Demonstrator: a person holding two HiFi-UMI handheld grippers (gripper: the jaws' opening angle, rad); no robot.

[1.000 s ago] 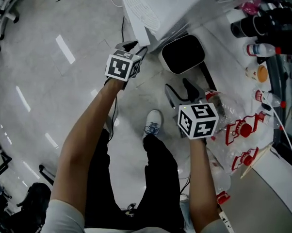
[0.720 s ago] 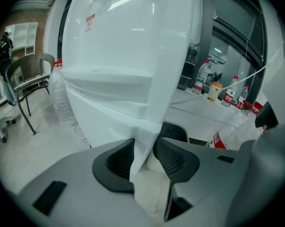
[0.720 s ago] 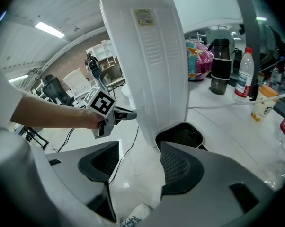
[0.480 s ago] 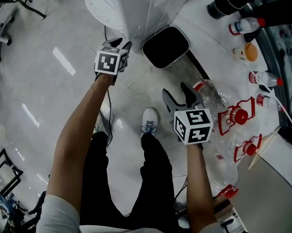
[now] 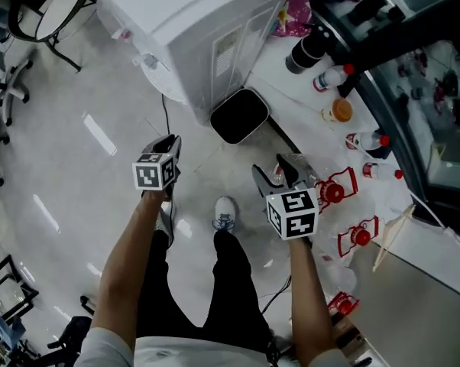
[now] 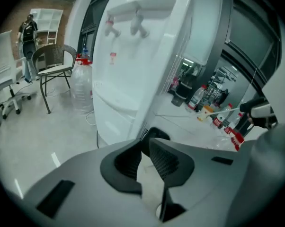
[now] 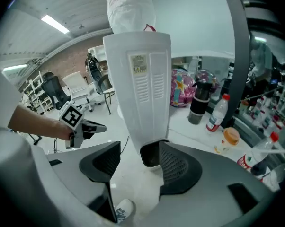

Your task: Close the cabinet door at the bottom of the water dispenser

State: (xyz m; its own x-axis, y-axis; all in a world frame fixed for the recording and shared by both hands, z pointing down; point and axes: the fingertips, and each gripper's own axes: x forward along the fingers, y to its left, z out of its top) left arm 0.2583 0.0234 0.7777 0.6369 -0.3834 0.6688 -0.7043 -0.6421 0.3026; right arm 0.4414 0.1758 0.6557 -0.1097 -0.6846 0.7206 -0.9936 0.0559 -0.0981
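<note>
The white water dispenser stands at the top of the head view. In the left gripper view its front shows two taps, and the bottom cabinet door looks flush with the body. My left gripper hangs in the air short of the dispenser. Its jaws are closing to a narrow gap with only floor between them. My right gripper is off to the right, facing the vented back. Its jaws stand wide, just starting to close on nothing.
A black bin sits on the floor beside the dispenser. Bottles and crushed plastic bottles lie at the right. A large water jug and a chair stand left of the dispenser. My shoe is below.
Both grippers have drawn back and risen away from the dispenser's base. The left gripper, which was at the bottom corner, has narrowed its jaws. More of the dispenser shows now.
</note>
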